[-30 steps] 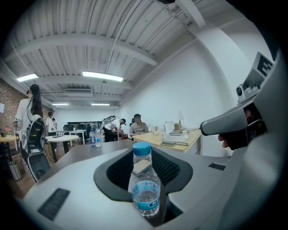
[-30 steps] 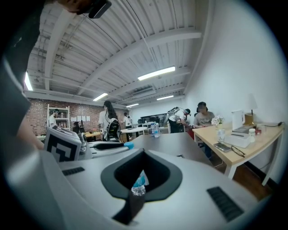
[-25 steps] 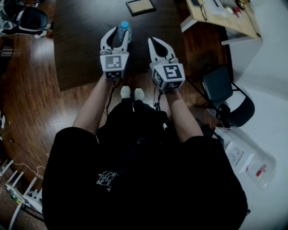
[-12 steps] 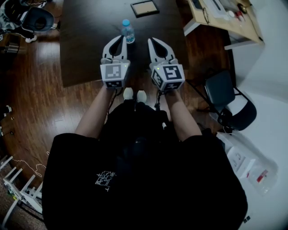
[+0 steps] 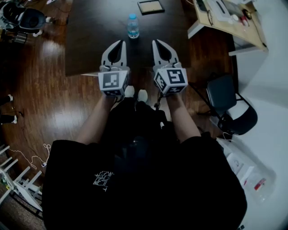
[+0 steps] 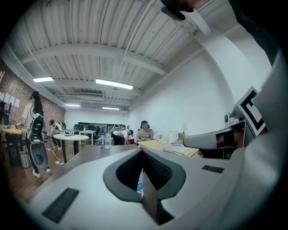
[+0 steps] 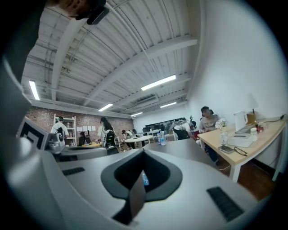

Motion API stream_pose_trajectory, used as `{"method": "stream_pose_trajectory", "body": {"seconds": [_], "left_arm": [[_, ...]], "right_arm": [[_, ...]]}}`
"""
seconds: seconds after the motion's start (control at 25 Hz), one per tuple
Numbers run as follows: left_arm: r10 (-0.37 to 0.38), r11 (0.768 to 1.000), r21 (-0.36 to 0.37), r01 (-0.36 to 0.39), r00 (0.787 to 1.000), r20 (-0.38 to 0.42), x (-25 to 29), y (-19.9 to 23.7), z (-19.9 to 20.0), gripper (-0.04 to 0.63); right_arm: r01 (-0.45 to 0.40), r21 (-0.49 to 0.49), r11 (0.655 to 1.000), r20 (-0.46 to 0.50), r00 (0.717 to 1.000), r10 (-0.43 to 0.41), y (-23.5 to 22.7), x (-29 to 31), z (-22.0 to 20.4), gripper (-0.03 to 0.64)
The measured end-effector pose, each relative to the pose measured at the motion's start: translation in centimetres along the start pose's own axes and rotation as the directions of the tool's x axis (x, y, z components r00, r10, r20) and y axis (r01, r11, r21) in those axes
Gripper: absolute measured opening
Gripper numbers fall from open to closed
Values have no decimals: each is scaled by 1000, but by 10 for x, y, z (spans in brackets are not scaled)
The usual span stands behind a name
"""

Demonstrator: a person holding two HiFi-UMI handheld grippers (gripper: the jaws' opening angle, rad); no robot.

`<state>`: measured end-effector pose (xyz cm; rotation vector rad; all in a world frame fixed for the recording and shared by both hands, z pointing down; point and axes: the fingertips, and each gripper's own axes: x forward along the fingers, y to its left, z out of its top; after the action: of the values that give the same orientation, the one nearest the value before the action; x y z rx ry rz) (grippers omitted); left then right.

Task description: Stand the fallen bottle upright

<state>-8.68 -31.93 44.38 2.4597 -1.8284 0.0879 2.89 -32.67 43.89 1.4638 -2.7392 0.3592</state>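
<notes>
Dark wood flooring (image 5: 40, 103) surrounds a dark brown table (image 5: 90, 40) at the top of the head view. A light wooden desk (image 5: 225, 18) stands at the upper right and a black chair (image 5: 229, 101) at the right edge.

The water bottle (image 5: 132, 26), clear with a blue cap, stands upright on the table near its middle. A dark framed panel (image 5: 150, 6) lies flat just beyond it.

The left gripper (image 5: 122, 42) and the right gripper (image 5: 155, 42) are held side by side over the table's near edge, and both point toward the far side of the table. Their marker cubes (image 5: 112, 81) (image 5: 171, 80) sit nearest the person, above a pair of white shoes (image 5: 135, 93).

The bottle lies ahead of both sets of jaw tips, roughly on the line that runs between the two grippers. It is clear of each and touches neither.

In the left gripper view, the left gripper (image 6: 142, 152) has its jaws pressed together along one seam with nothing gripped. A sliver of the bottle (image 6: 140, 182) shows through the gap behind the tips, farther off on the table.

In the right gripper view, the right gripper (image 7: 144, 151) likewise has its jaws together and empty. The bottle's blue cap (image 7: 145, 179) is visible through the same kind of opening. People sit and stand at other tables in the background of both gripper views.
</notes>
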Motion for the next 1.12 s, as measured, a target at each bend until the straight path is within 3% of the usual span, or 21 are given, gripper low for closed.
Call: {"method": "stream_pose_trajectory", "body": {"seconds": [0.4,0.68,0.88,1.12], "left_arm": [[31,999,-13,-31,999,-14,-45,-7,-6,-5],[0,1000,-10,1,999,39,-70,-18,7,-5],[-34,999,12,34,999,42,-119,-16,9,-5],[-61,998,-24,63,996,67,-192,-16,6,-5]], "right_arm": [[-10,2,1000,9,1000,10,17,-33,-7,8],[-4,-21,1000,29,1000,5,47,-51,-7,8],[5,-36,999,58,998,-3,87,-73,-8,8],[46,-42,998,75,996,-43,139,-126,-20,8]]}}
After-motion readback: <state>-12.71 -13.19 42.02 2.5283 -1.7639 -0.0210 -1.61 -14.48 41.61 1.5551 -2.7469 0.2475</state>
